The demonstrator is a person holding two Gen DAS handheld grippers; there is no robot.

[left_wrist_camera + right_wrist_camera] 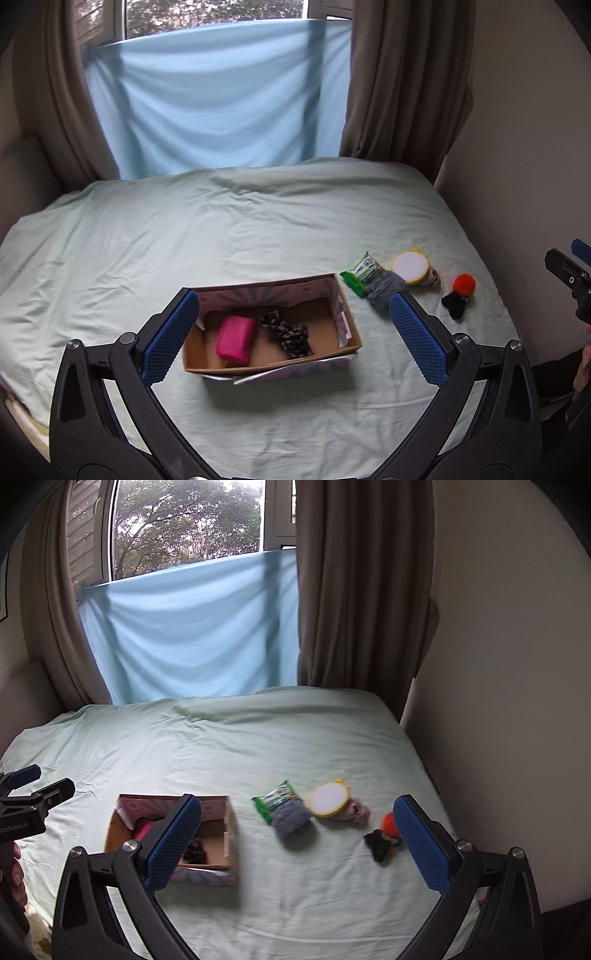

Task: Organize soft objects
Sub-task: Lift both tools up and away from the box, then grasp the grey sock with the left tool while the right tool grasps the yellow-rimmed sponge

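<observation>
An open cardboard box (pixel 349 325) (pixel 231 827) lies on the bed and holds a pink pouch (pixel 235 338) and a black-and-white patterned scrunchie (pixel 288 332). To its right lie a green packet (pixel 360 273) (pixel 275 799), a grey knit piece (pixel 384 290) (pixel 291 818), a round yellow-rimmed white item (pixel 408 267) (pixel 327 799), an orange pompom (pixel 463 284) (pixel 388 821) and a black soft item (pixel 454 304) (pixel 376 843). My left gripper (pixel 291 325) is open and empty above the box. My right gripper (pixel 295 834) is open and empty above the loose items.
The bed has a pale green sheet (pixel 221 229). A wall (pixel 498 701) runs along its right side. Brown curtains (pixel 399 81) and a light blue cloth (pixel 221 103) hang at the far end under a window.
</observation>
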